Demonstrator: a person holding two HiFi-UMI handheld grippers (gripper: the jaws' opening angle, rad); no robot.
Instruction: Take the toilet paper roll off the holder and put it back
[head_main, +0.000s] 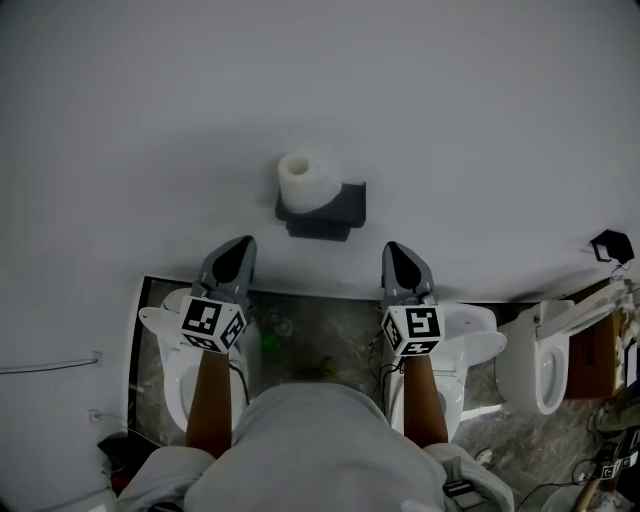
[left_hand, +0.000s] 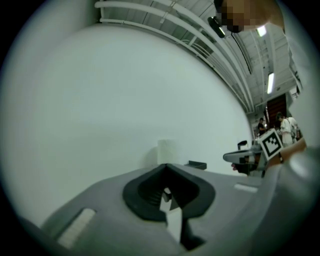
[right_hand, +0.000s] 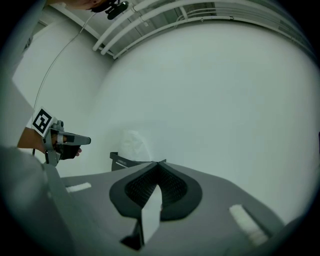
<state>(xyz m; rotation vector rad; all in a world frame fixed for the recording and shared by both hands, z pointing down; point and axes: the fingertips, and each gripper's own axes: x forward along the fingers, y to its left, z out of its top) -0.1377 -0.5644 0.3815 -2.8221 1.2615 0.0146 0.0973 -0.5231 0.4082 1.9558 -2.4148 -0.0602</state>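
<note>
1. Head view: the toilet paper roll sits on the dark holder on the white wall, ahead of both grippers and roughly between them. Nothing touches it.
2. The left gripper has its jaws pressed together with nothing between them. The right gripper is the same, closed and empty. Both are short of the roll.
3. Risk: with the jaws closed, a forward reach would only shove the roll, and could tip or knock it off the holder to the floor below.
4. Risk: the roll looks soft, so a hard pinch could dent it. A light pinch on the outer wraps could let it slip, or pull a loose sheet free.
5. Risk: lifting at an angle may catch the core on the holder. Putting it back calls for lining the core up again, which is hard to judge from either gripper view.
6. Writing: none can be read. The roll and holder look plain, and only the black-and-white square markers on the gripper cubes show.
</note>
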